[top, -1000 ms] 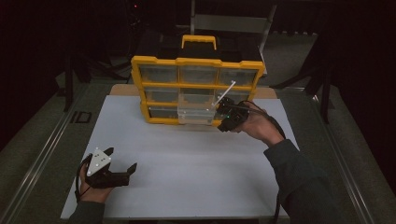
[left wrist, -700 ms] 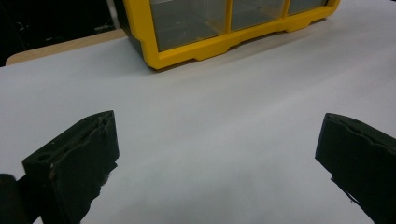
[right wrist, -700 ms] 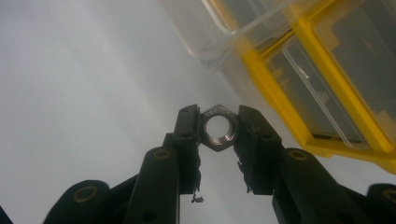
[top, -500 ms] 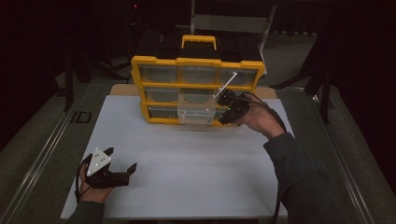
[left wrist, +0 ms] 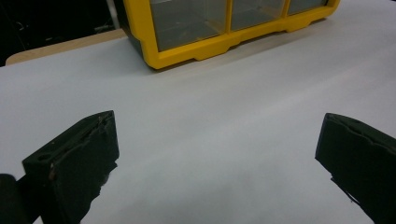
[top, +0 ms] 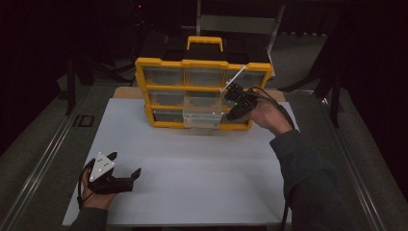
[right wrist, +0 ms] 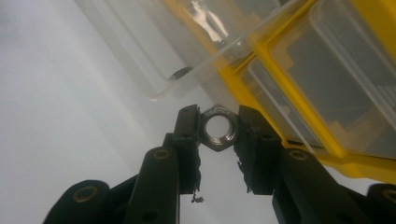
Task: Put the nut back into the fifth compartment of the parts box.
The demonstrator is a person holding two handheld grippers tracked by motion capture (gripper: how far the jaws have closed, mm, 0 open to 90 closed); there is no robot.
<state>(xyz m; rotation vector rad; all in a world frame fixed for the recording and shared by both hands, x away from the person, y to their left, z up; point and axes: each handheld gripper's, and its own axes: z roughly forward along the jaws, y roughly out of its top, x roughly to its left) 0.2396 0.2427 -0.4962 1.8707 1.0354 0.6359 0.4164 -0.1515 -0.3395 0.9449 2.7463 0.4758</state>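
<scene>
Fingers of the right gripper pinch a steel nut beside the yellow organizer.
Since a second ago this hand rose toward the organizer's pulled-out clear drawer, probably to drop the nut; left gripper rests spread, well apart from the organizer.

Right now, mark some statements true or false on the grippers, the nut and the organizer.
1. The right gripper holds a hex nut between its jaws. True.
2. The left gripper is shut on a screw. False: its jaws stand wide apart with nothing between them, above the white table.
3. The yellow organizer has a clear drawer pulled out in its bottom row. True.
4. The left gripper touches the organizer. False: it sits near the table's front edge, well apart from it.
5. The organizer has a yellow handle on top. True.
</scene>
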